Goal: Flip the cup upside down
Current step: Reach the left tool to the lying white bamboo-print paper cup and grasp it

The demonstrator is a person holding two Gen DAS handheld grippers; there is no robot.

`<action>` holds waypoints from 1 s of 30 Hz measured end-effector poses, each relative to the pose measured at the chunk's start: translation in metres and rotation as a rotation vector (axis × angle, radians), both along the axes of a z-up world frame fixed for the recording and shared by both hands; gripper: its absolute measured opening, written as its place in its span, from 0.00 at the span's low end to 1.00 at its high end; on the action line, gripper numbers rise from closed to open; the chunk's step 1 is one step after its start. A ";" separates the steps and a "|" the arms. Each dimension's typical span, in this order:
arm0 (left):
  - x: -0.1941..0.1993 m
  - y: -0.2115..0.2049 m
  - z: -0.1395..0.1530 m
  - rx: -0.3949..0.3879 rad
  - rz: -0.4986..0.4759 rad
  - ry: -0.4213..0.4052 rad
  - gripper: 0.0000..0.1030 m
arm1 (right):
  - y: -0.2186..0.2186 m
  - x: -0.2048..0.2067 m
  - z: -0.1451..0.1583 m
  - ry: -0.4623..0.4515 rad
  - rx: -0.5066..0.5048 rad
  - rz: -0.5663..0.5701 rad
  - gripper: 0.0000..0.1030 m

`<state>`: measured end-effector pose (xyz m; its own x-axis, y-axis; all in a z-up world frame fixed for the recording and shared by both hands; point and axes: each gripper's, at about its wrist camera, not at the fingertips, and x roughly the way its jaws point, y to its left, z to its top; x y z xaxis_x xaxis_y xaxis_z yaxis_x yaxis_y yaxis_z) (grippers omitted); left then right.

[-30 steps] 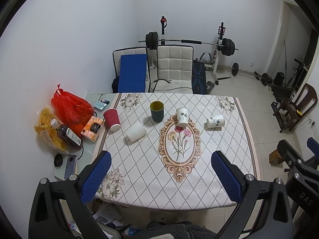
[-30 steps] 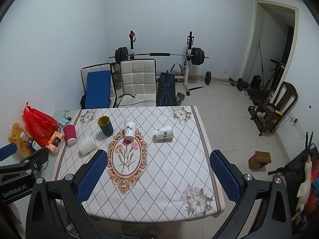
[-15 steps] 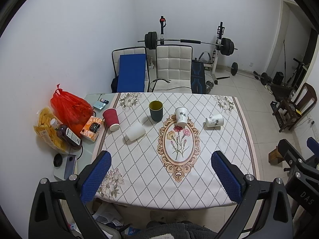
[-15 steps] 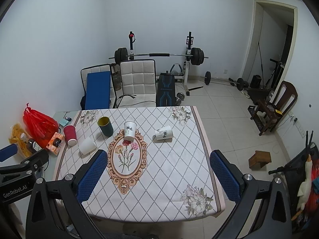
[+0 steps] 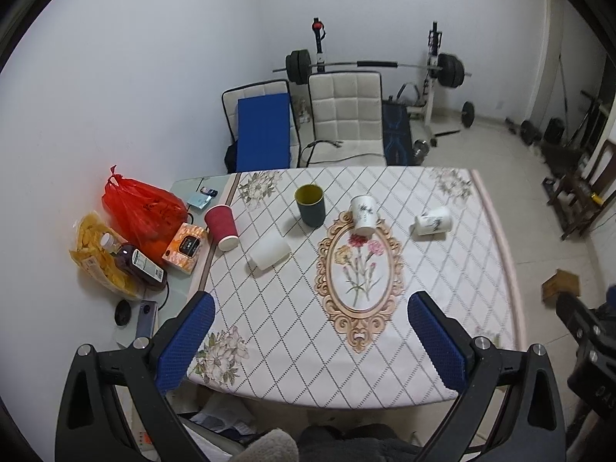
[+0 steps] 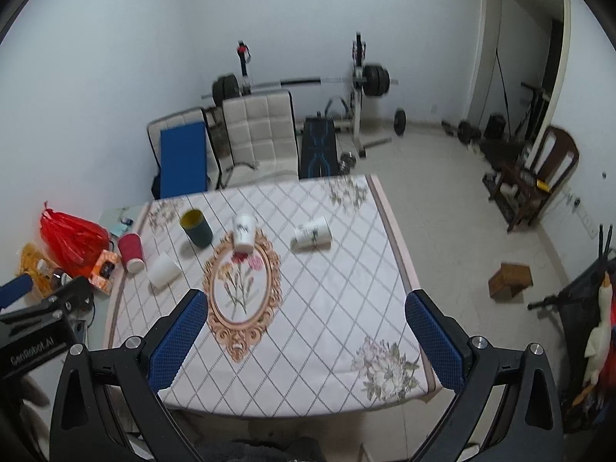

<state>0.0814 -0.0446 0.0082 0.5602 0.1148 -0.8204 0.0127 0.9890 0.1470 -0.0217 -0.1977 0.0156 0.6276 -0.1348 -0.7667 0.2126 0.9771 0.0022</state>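
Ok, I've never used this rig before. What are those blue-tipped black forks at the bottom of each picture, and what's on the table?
Those forks are two hand-held grippers; a person carries one in each hand. Each picture comes from a camera on one gripper, looking forward between its blue fingers. The left gripper and right gripper are both open, holding nothing, above the near table edge. On the cloth stand a dark green cup upright, a red cup and a white flowered cup upside down, and two white cups on their sides, a plain one and a patterned one. Beside the cloth lies a red bag.
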 end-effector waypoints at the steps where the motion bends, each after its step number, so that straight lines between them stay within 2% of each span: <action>1: 0.004 -0.004 -0.010 0.020 0.003 0.010 1.00 | -0.007 0.004 -0.010 0.026 0.006 -0.007 1.00; 4: 0.027 -0.018 -0.038 0.075 0.005 0.051 1.00 | -0.025 0.020 -0.045 0.097 0.017 -0.026 1.00; 8: 0.029 -0.033 -0.086 0.113 -0.015 0.100 1.00 | -0.049 0.040 -0.106 0.194 0.031 -0.044 1.00; 17: 0.087 -0.081 -0.181 0.193 -0.147 0.233 1.00 | -0.084 0.087 -0.234 0.409 0.058 -0.085 1.00; 25: 0.175 -0.124 -0.238 0.251 -0.279 0.291 1.00 | -0.102 0.139 -0.307 0.543 0.096 -0.162 1.00; 30: 0.225 -0.155 -0.264 0.261 -0.378 0.303 1.00 | -0.115 0.173 -0.339 0.605 0.133 -0.207 1.00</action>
<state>0.3062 -0.1995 -0.2561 0.3448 0.1732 -0.9226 0.4396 0.8386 0.3217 0.1509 -0.3127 -0.3234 0.0515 -0.0864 -0.9949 0.3975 0.9157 -0.0589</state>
